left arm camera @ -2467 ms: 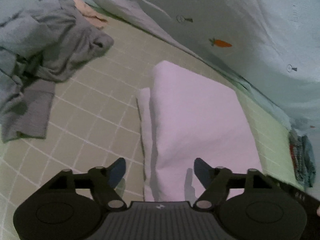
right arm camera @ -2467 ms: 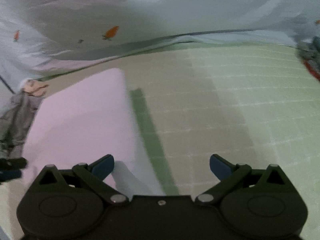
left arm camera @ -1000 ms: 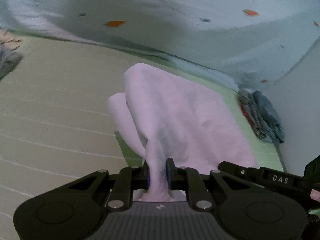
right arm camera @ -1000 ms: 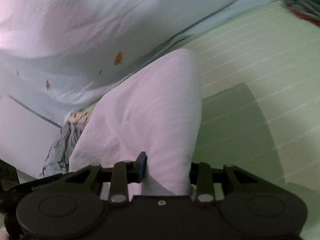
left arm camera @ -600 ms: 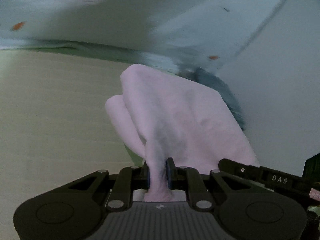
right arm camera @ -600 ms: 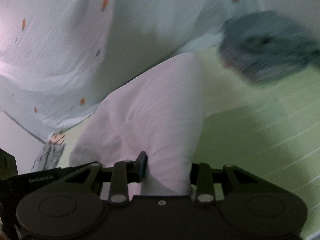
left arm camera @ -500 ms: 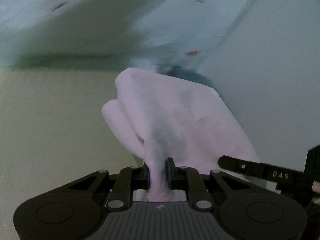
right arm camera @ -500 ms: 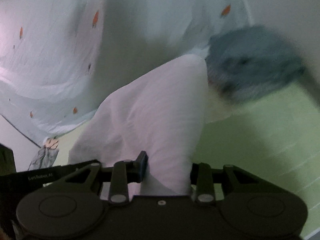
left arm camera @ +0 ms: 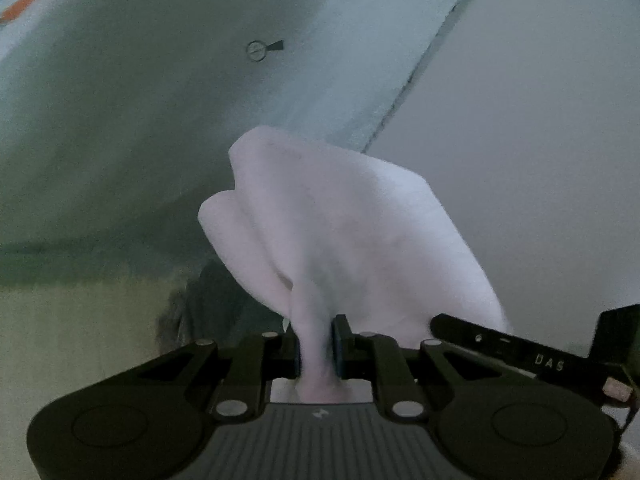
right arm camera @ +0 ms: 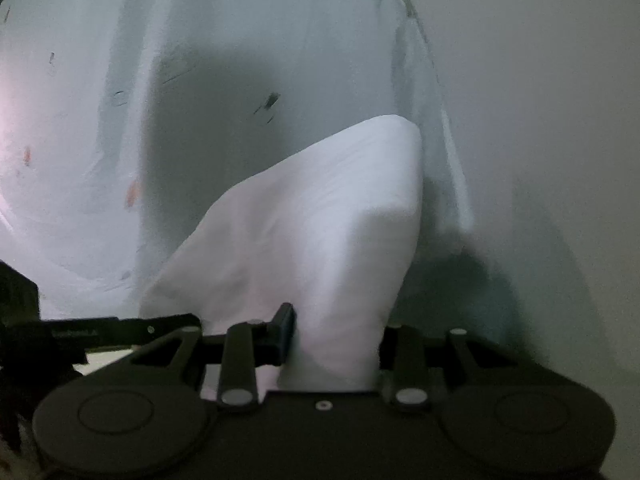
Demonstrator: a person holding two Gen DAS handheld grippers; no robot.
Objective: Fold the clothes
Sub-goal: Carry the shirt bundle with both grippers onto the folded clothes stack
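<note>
A folded pale pink garment (left arm camera: 344, 232) is lifted off the bed and held at its near edge by both grippers. My left gripper (left arm camera: 316, 346) is shut on a bunched part of that edge. My right gripper (right arm camera: 334, 338) is shut on a thicker wad of the same folded pale pink garment (right arm camera: 320, 232). In the left wrist view the right gripper's body (left arm camera: 520, 354) shows at the lower right. In the right wrist view the left gripper's body (right arm camera: 100, 332) shows at the lower left. The garment's far end droops forward and hides what lies beneath it.
A dark grey-blue pile of clothes (left arm camera: 200, 304) peeks out below the garment on the pale green sheet (left arm camera: 72, 332). A light blue cover with small carrot prints (left arm camera: 132, 92) rises behind. A plain white wall (left arm camera: 540, 160) fills the right.
Both grippers shut on the pink garment's near edge and lifted it off the sheet. They have swung it rightward past the bed toward the dark pile and the wall.
</note>
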